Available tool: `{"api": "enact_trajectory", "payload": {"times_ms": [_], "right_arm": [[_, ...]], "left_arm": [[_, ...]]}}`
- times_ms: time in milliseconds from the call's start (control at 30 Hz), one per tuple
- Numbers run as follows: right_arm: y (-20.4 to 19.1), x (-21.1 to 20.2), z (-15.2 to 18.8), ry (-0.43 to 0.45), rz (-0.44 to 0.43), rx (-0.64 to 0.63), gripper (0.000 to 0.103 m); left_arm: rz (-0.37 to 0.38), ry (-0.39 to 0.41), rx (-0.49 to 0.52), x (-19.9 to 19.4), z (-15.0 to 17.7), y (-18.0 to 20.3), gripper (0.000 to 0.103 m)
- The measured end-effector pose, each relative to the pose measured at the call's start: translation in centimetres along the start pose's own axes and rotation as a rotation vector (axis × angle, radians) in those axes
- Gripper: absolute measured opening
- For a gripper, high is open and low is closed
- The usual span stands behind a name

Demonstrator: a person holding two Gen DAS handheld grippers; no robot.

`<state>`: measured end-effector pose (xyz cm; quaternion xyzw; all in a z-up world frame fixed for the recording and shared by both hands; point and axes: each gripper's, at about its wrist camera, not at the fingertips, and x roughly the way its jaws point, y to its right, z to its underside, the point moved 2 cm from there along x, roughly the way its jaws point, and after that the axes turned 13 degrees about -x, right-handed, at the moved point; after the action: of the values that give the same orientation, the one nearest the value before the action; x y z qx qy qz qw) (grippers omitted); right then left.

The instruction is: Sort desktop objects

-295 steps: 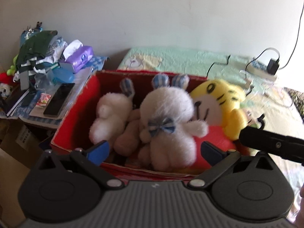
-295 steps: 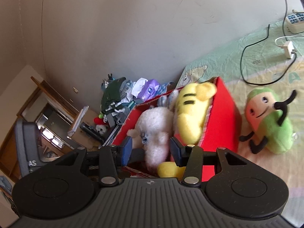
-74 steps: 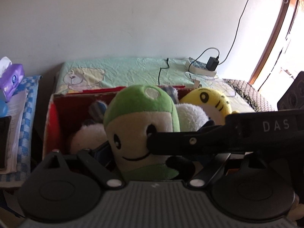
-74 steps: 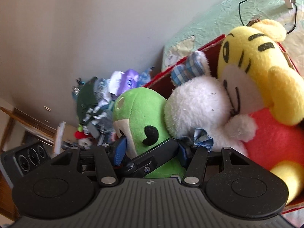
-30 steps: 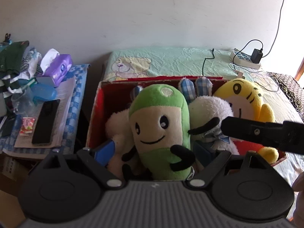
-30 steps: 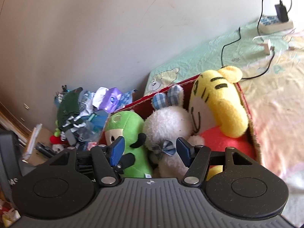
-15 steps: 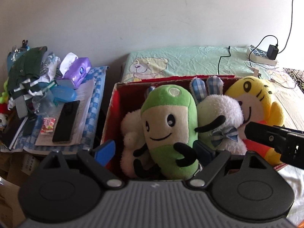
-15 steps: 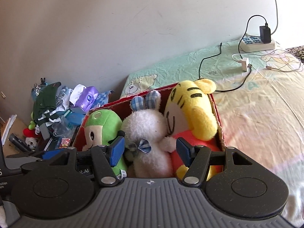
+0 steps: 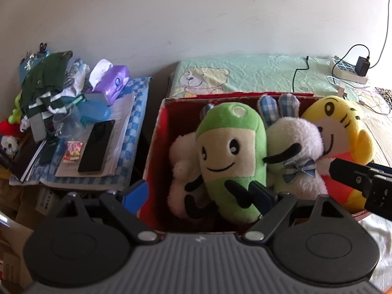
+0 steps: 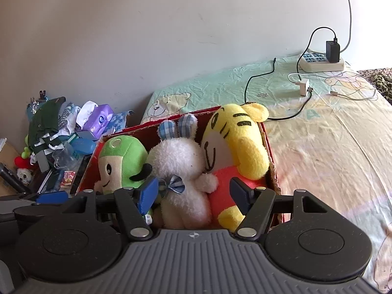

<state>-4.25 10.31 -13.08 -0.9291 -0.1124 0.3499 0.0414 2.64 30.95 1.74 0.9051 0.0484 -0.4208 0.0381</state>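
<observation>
red box [image 9: 156, 147] mid-frame packed wall to wall, green plush [image 9: 232, 156] upright at its left, left gripper [image 9: 198, 194] and right gripper [image 10: 193, 192] both spread wide, holding nothing, bare bedsheet [image 10: 330, 152] right

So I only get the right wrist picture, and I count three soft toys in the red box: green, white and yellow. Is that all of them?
Observer: No. The left wrist view shows a fourth, a white plush, tucked in beside the green toy on the side nearer the box's left wall.
Visitor: Is the other tool holding anything?
Observer: No. The left tool is open at the near edge of the red box, and it grips nothing.
Visitor: What is on the messy side table?
Observer: A black phone lies flat on some papers. The box mostly hides it from your view.
</observation>
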Motion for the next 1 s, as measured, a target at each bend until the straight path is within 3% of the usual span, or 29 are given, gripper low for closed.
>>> {"api": "enact_trajectory", "payload": {"times_ms": [233, 1000], "right_arm": [[-0.3, 0.1, 0.0, -0.014, 0.04, -0.021, 0.076], [-0.6, 0.4, -0.4, -0.014, 0.087, -0.018, 0.076]], "left_arm": [[-0.016, -0.006, -0.014, -0.2, -0.1, -0.4, 0.087], [0.001, 0.04, -0.031, -1.4, -1.1, -1.2, 0.087]]}}
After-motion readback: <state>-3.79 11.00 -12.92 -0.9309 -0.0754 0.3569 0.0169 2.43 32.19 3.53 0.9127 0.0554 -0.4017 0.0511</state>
